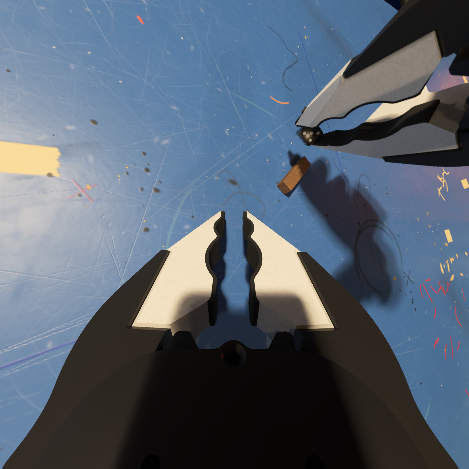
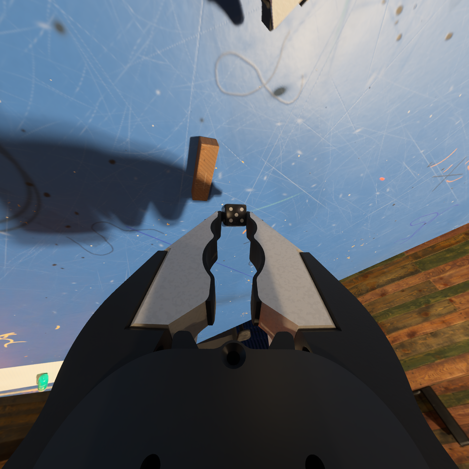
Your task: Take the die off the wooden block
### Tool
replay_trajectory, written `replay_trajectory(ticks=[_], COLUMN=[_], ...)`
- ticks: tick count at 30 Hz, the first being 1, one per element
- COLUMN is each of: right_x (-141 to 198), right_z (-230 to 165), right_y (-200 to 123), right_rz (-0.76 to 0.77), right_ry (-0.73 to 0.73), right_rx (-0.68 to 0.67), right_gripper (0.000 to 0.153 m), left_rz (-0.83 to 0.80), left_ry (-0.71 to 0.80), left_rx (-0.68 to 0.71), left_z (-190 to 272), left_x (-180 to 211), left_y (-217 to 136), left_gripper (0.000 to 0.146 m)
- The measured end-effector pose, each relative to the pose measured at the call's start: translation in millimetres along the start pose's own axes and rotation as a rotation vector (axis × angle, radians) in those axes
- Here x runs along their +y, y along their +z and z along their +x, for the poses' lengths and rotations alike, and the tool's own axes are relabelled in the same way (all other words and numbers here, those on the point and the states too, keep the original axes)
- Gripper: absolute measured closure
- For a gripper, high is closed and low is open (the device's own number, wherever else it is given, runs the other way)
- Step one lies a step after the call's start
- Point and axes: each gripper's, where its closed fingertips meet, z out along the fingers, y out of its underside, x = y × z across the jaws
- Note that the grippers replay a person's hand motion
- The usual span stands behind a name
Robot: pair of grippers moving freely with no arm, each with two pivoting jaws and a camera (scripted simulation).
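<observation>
A small brown wooden block (image 2: 204,167) lies on the scratched blue table, with nothing on it. It also shows in the left wrist view (image 1: 294,175). My right gripper (image 2: 234,217) is shut on a black die with white pips (image 2: 234,213) at its fingertips, held above the table just short of the block. In the left wrist view the right gripper (image 1: 311,138) comes in from the upper right with the die (image 1: 308,134) above the block. My left gripper (image 1: 233,214) is empty, its jaws a narrow gap apart, left of and short of the block.
A strip of yellow tape (image 1: 28,158) is stuck to the table at the left. The table edge and a wooden plank floor (image 2: 406,304) show at the right of the right wrist view. A small green object (image 2: 42,381) sits at its lower left.
</observation>
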Motion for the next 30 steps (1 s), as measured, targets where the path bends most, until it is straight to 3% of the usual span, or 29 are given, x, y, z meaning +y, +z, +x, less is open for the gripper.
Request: replay_trajectory(ticks=[3, 6, 9, 11, 13, 17, 25, 28, 30], right_x=[-8.8, -1.5, -5.1, 3.1, -5.2, 0.0, 0.4, 2.7, 1.6], right_z=[-2.5, 0.9, 1.0, 5.1, 0.8, 3.4, -3.2, -2.1, -3.8], right_y=[-2.9, -0.4, -1.5, -1.2, -5.0, -2.8, 3.0, 0.9, -1.4], right_rz=[0.057, -0.009, 0.029, -0.046, 0.001, -0.009, 0.113, 0.164, 0.153], right_ry=[-0.034, -0.014, -0.037, -0.042, -0.077, -0.029, 0.073, 0.141, 0.106], right_rx=[0.001, 0.000, 0.003, 0.032, 0.028, 0.003, -0.055, -0.046, -0.013], right_gripper=[0.134, 0.134, 0.134, 0.134, 0.134, 0.134, 0.134, 0.134, 0.134], left_rz=[0.001, -0.001, 0.000, -0.001, 0.000, -0.002, 0.001, 0.002, 0.002], left_ry=[-0.001, 0.000, -0.003, -0.003, -0.004, 0.000, -0.006, -0.011, -0.012], left_rx=[0.001, 0.002, 0.004, 0.005, 0.006, 0.003, 0.010, 0.016, 0.018], left_z=[0.1, 0.2, 0.3, 0.3, 0.4, 0.5, 0.7, 0.8, 0.8], left_x=[0.0, 0.0, 0.0, -0.1, 0.0, 0.0, 0.1, 0.0, 0.0], left_y=[0.0, 0.1, 0.2, 0.3, 0.3, 0.3, 0.3, 0.4, 0.4], left_gripper=[0.132, 0.132, 0.132, 0.132, 0.132, 0.132, 0.132, 0.132, 0.132])
